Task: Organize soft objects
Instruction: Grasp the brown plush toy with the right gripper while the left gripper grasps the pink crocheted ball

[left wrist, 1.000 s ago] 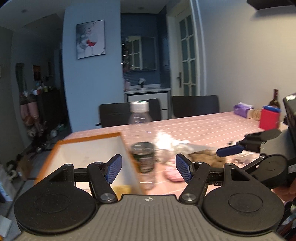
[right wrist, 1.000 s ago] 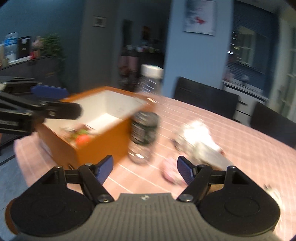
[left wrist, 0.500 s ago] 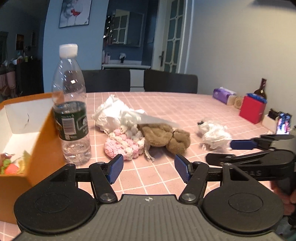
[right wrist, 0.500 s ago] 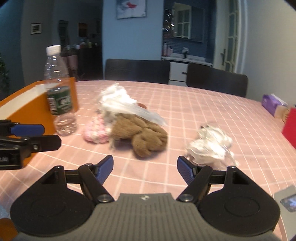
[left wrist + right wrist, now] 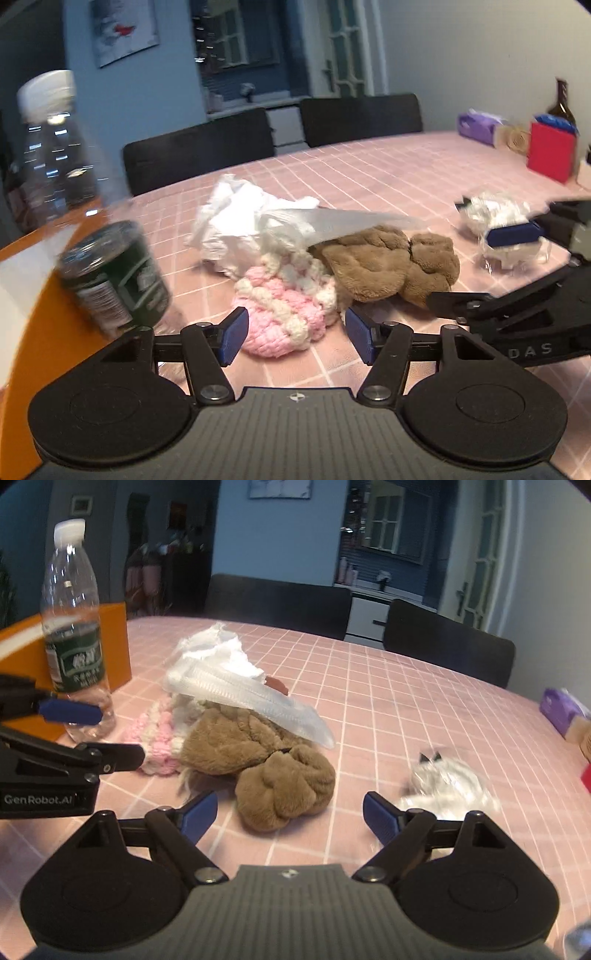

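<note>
A pile of soft things lies mid-table: a pink-and-white knitted piece (image 5: 284, 310) (image 5: 155, 738), a brown plush cloth (image 5: 391, 266) (image 5: 258, 757), and white crumpled fabric with a clear bag on top (image 5: 251, 221) (image 5: 229, 679). A small white crumpled bundle (image 5: 502, 225) (image 5: 447, 782) lies apart to the right. My left gripper (image 5: 295, 334) is open, just in front of the knitted piece. My right gripper (image 5: 290, 814) is open, just in front of the brown cloth. Both are empty.
An orange box (image 5: 33, 317) (image 5: 114, 646) stands at the left with a clear water bottle (image 5: 85, 206) (image 5: 74, 627) beside it. A red box (image 5: 550, 155) and purple tissue pack (image 5: 476, 127) (image 5: 565, 712) sit far right. Dark chairs (image 5: 280, 602) stand behind the pink checked table (image 5: 388, 686).
Both grippers have moved in closer to the pile and lower. The left view has tilted, and the bottle now looms at its left edge. Both stay open.
</note>
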Motion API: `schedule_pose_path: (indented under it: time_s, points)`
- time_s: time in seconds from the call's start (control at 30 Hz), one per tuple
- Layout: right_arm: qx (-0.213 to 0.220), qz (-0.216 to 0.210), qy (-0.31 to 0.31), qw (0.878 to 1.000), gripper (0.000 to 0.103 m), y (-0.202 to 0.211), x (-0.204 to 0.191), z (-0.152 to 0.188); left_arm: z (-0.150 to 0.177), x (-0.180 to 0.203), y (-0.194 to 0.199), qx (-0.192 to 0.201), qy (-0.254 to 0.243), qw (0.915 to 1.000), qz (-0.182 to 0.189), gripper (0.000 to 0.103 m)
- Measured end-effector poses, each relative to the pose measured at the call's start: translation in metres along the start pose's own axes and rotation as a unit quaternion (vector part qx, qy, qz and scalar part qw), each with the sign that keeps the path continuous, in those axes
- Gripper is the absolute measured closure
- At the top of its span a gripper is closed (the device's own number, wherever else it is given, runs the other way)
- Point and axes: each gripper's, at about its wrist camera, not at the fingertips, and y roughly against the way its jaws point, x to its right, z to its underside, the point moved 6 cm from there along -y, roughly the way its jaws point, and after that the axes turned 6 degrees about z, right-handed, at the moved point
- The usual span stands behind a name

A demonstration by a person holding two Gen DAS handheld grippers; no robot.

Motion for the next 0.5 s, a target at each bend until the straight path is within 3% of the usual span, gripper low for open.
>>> schedule_pose_path:
  time_s: [0.13,0.27,0.33,0.5]
  points:
    - [-0.006,-0.012,0.018,1.000,0.013,-0.018,-0.004,-0.003,0.001,0.000,-0.018,-0.014,-0.035,0.9990,-0.025,0.032]
    - [-0.009,-0.010,0.040,0.999,0.014,-0.030,-0.007,0.000,0.006,-0.003,-0.029,-0.032,-0.039,0.9986,-0.018,0.032]
    - [-0.010,-0.015,0.043,0.999,0.020,-0.033,-0.009,0.001,0.008,-0.004,-0.033,-0.037,-0.042,0.9983,-0.017,0.029]
    - [-0.009,-0.005,0.025,1.000,0.049,-0.036,-0.003,0.003,0.011,-0.001,-0.036,-0.029,-0.060,0.9976,-0.017,0.024]
